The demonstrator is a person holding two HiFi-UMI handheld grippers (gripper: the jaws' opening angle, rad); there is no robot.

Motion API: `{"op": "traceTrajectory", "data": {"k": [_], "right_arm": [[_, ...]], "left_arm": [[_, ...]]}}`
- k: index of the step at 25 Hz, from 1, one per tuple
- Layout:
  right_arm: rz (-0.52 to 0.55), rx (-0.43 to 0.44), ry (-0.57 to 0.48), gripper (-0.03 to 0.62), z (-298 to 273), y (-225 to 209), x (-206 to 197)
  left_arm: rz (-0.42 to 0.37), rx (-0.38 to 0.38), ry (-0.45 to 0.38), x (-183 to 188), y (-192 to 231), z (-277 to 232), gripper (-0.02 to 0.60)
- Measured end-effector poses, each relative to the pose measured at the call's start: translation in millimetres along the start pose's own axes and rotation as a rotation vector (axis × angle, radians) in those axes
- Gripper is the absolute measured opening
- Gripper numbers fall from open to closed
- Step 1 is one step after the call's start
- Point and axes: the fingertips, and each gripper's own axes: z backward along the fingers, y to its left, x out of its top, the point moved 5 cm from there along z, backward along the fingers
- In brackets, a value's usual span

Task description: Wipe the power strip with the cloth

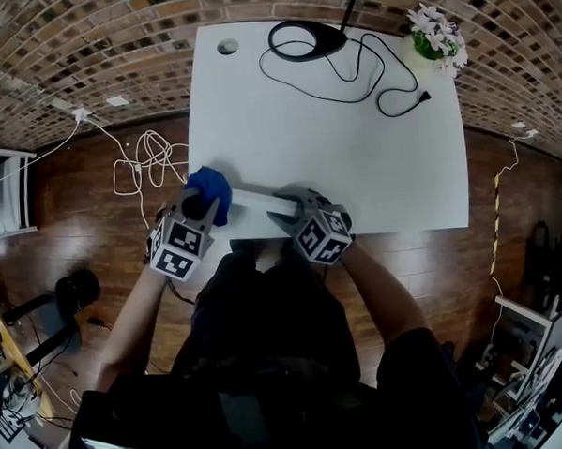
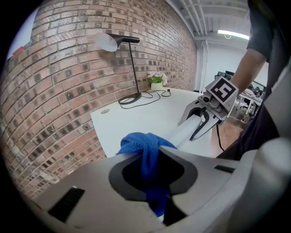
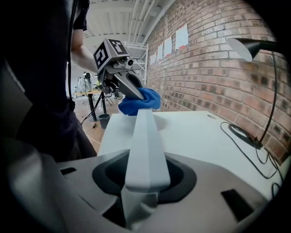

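So my left gripper (image 1: 201,206) is pinched shut on the blue cloth (image 1: 211,192), which is bunched over the left end of the power strip (image 1: 256,199), and my right gripper (image 1: 292,212) is clamped on the strip's other end. The strip sits lower middle in the head view by the near edge of the white table (image 1: 351,121), long axis running left to right; in my right gripper view it points straight up the frame toward the cloth
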Motion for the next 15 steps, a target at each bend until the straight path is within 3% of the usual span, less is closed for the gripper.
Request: {"op": "traceTrajectory", "data": {"k": [7,15], "right_arm": [[-0.018,0.018,0.016,0.155,0,-2,-1],[-0.068,0.019,0.036,0.155,-3,-3,0]], "left_arm": [[0.013,0.014,0.068,-16,22,0,0.058],[-0.139,0.024,0.049,-12,22,-2,0.055]]}}
